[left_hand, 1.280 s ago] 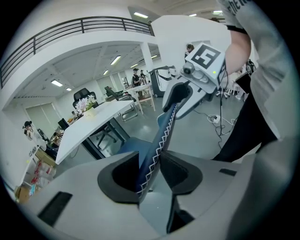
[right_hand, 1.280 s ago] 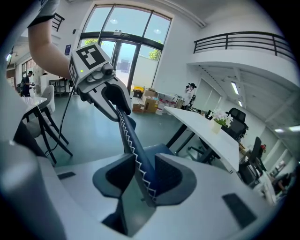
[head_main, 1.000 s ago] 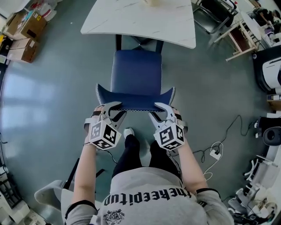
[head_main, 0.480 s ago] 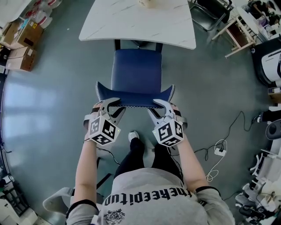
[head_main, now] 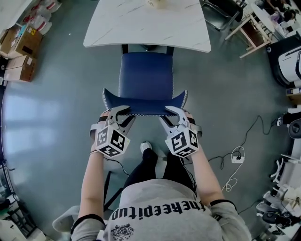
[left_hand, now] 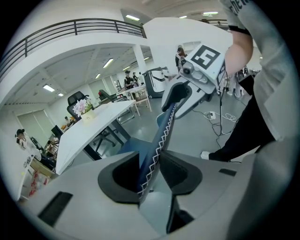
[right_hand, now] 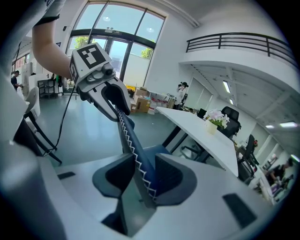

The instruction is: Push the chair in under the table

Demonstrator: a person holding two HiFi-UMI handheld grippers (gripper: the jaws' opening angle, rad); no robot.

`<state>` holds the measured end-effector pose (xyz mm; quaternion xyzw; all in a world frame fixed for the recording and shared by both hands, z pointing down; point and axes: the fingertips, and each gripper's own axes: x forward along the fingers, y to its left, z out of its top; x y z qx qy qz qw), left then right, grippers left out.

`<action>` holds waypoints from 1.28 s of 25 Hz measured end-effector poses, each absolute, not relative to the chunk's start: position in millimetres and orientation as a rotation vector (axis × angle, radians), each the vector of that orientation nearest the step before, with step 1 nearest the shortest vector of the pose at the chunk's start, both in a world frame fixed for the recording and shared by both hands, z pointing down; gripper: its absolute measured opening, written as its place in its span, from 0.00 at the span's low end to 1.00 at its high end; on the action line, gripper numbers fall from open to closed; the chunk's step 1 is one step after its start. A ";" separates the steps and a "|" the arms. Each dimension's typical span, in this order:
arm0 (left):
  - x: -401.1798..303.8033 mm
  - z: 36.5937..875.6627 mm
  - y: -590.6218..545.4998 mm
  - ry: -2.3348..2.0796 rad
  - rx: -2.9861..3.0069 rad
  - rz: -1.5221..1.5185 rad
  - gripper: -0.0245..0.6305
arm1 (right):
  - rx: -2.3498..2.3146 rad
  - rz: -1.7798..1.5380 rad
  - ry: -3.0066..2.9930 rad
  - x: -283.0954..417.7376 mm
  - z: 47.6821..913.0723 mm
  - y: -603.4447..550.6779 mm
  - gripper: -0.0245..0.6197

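A chair with a blue seat (head_main: 145,75) and a blue backrest (head_main: 145,107) edged in white zigzag stitching faces the white table (head_main: 141,23); the seat's far edge sits just under the tabletop. My left gripper (head_main: 123,113) is shut on the left part of the backrest's top edge, and my right gripper (head_main: 170,113) on the right part. In the left gripper view the backrest (left_hand: 157,150) runs between the pads of the left gripper (left_hand: 149,171). In the right gripper view the backrest (right_hand: 133,150) is clamped in the right gripper (right_hand: 140,176).
Cardboard boxes (head_main: 19,47) lie on the floor at far left. A cable with a power plug (head_main: 235,157) trails on the floor at right. Wooden frames and other chairs (head_main: 254,33) stand at upper right. A vase (head_main: 157,2) is on the table. The person's shoe (head_main: 146,147) is behind the chair.
The chair has slid a little toward the table with both grippers on its backrest. The person has stepped forward behind it.
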<state>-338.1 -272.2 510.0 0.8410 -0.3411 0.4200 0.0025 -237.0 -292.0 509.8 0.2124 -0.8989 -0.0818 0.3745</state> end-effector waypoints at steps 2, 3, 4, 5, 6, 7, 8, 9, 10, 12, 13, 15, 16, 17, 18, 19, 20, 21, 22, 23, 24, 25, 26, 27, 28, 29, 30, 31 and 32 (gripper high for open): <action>-344.8 511.0 -275.2 -1.061 2.639 1.319 0.26 | 0.551 -0.211 -2.301 -243.5 510.5 -293.9 0.26; -347.5 510.9 -276.2 -1.055 2.642 1.319 0.26 | 0.555 -0.211 -2.301 -246.2 510.4 -294.4 0.26; -349.4 510.5 -276.8 -1.048 2.645 1.319 0.26 | 0.559 -0.209 -2.300 -248.1 510.1 -294.7 0.26; -350.3 509.8 -277.0 -1.042 2.649 1.319 0.26 | 0.564 -0.207 -2.299 -249.1 509.6 -294.8 0.26; -350.6 509.1 -276.9 -1.037 2.653 1.319 0.26 | 0.569 -0.204 -2.297 -249.3 509.1 -294.8 0.26; -350.6 508.6 -276.7 -1.035 2.658 1.319 0.26 | 0.573 -0.202 -2.295 -249.3 508.8 -294.8 0.26; -350.6 508.4 -276.6 -1.036 2.663 1.319 0.26 | 0.578 -0.200 -2.293 -249.2 508.8 -294.9 0.26; -350.5 508.6 -276.5 -1.038 2.668 1.319 0.26 | 0.583 -0.197 -2.291 -249.1 509.0 -295.1 0.26; -350.4 509.1 -276.7 -1.038 2.671 1.318 0.26 | 0.588 -0.194 -2.289 -248.9 509.5 -295.4 0.26; -350.1 510.0 -277.3 -1.037 2.675 1.315 0.26 | 0.599 -0.190 -2.286 -248.5 510.4 -296.2 0.27; -350.1 510.2 -277.3 -1.036 2.674 1.314 0.26 | 0.604 -0.188 -2.283 -248.5 510.5 -296.4 0.27; -350.1 510.0 -276.4 -1.034 2.670 1.308 0.26 | 0.605 -0.182 -2.277 -248.5 510.6 -295.5 0.27; -350.0 509.8 -275.8 -1.036 2.670 1.304 0.26 | 0.602 -0.176 -2.273 -248.4 510.6 -294.8 0.27; -349.9 509.6 -275.1 -1.040 2.672 1.300 0.26 | 0.598 -0.170 -2.268 -248.2 510.6 -294.0 0.27; -349.7 509.6 -274.5 -1.044 2.674 1.298 0.26 | 0.594 -0.167 -2.261 -248.0 510.5 -293.3 0.28; -349.5 509.8 -274.0 -1.047 2.675 1.299 0.27 | 0.592 -0.168 -2.252 -247.7 510.6 -292.7 0.28; -349.4 510.1 -273.7 -1.047 2.677 1.305 0.27 | 0.592 -0.172 -2.242 -247.4 510.6 -292.2 0.28; -349.3 510.0 -273.3 -1.043 2.680 1.315 0.27 | 0.594 -0.178 -2.232 -247.0 510.5 -291.9 0.28; -349.2 509.3 -272.7 -1.038 2.685 1.326 0.27 | 0.599 -0.185 -2.221 -246.5 510.2 -291.6 0.28; -348.8 507.3 -271.7 -1.035 2.694 1.333 0.27 | 0.603 -0.194 -2.211 -246.0 509.7 -291.2 0.28; -348.3 503.5 -270.3 -1.037 2.705 1.331 0.26 | 0.607 -0.203 -2.204 -245.4 508.7 -290.5 0.28; -347.8 497.8 -268.8 -1.046 2.719 1.317 0.25 | 0.611 -0.213 -2.202 -244.6 506.6 -289.5 0.28; -347.6 490.5 -267.9 -1.066 2.731 1.286 0.23 | 0.614 -0.222 -2.206 -243.9 503.1 -288.2 0.28; -348.2 482.4 -267.5 -1.095 2.740 1.244 0.19 | 0.620 -0.228 -2.216 -243.3 498.1 -286.5 0.27; -349.5 474.6 -267.4 -1.127 2.744 1.195 0.14 | 0.632 -0.229 -2.234 -243.0 492.1 -284.7 0.25; -351.0 468.0 -266.9 -1.154 2.743 1.150 0.12 | 0.654 -0.222 -2.256 -242.8 485.6 -283.3 0.21; -352.0 463.0 -265.8 -1.172 2.740 1.112 0.10 | 0.684 -0.208 -2.280 -242.5 479.1 -282.5 0.14; -351.9 459.4 -264.2 -1.184 2.737 1.084 0.09 | 0.712 -0.187 -2.305 -242.2 473.0 -281.7 0.09; -350.5 456.7 -262.3 -1.190 2.735 1.061 0.08 | 0.729 -0.158 -2.331 -242.3 467.5 -280.5 0.08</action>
